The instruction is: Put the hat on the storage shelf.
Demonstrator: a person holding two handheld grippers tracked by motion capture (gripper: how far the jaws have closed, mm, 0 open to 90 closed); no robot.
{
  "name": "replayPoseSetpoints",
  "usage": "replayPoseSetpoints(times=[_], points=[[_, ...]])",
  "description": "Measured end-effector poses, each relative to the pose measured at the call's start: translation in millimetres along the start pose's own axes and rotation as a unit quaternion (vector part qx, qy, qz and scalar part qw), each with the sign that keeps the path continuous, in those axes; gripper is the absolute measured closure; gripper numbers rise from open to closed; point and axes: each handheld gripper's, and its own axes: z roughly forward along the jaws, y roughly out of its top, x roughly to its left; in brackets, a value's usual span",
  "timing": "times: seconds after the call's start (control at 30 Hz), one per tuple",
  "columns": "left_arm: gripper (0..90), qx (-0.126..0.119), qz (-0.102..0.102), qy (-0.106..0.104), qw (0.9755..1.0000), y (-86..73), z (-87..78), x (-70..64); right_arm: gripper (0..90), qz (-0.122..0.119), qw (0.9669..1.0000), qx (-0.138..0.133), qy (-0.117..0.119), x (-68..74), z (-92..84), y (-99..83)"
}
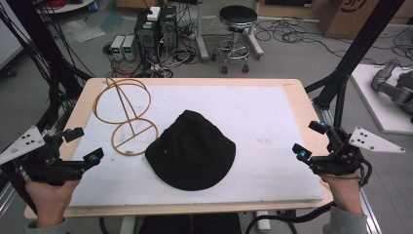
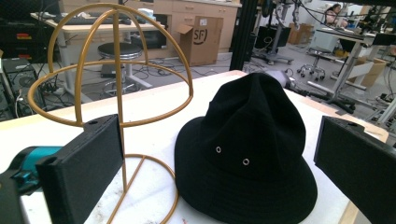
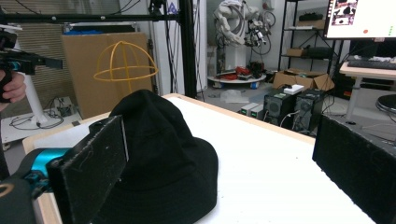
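Left tongs (image 1: 82,145): at the worktop's left edge, gripped from below by the left hand (image 1: 48,200), jaws spread wide and holding nothing; pointed inward toward the stand and hat, well short of both.
Wire hat stand (image 1: 127,116): gold, dome on a post above a ring base, upright on the left half of the white worktop (image 1: 272,122); the dome is bare.
Black bucket hat (image 1: 191,151): brim down on the worktop just right of the stand's base, crown up, near the middle and toward the near edge; in the left gripper view its two metal eyelets face the camera between the spread jaws.
Right tongs (image 1: 312,140): at the worktop's right edge, held by the right hand (image 1: 346,192), jaws as wide apart as the left pair, nothing between them; aimed inward across the worktop at the hat, still apart from it.
Progress: judged from the layout, the job looks like dressing the stand with the hat, and it has barely begun; the hat is ungrasped.
Left to do: close in from both sides, take the brim, lift, and seat the crown over the dome.
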Motion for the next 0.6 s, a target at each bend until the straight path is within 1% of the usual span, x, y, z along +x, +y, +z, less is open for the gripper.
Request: replayPoseSetpoints(times=[0.23, 0.37, 0.53, 0.57, 0.6], points=[[1.7, -0.002, -0.003, -0.002, 1.0, 0.9, -1.0, 0.0, 2.8, 0.003, 1.0, 0.002, 0.0, 1.1, 0.9, 0.0], [1.7, -0.002, -0.002, -0.002, 1.0, 1.5, -1.5, -0.4, 2.8, -0.003, 1.0, 0.002, 0.004, 0.6, 1.9, 0.2], [1.7, -0.001, -0.002, -0.004, 1.0, 1.4, -1.8, -0.6, 2.8, -0.002, 0.9999, 0.01, 0.003, 1.6, 3.9, 0.9], [1.7, -0.002, -0.003, -0.005, 1.0, 0.9, -1.7, -0.8, 2.8, -0.005, 0.9999, 0.011, 0.006, 1.6, 5.0, 1.4], [1.7, -0.002, -0.003, -0.006, 1.0, 0.6, -1.7, -0.9, 2.8, -0.002, 0.9999, 0.011, 0.007, 2.6, 6.4, 2.6]])
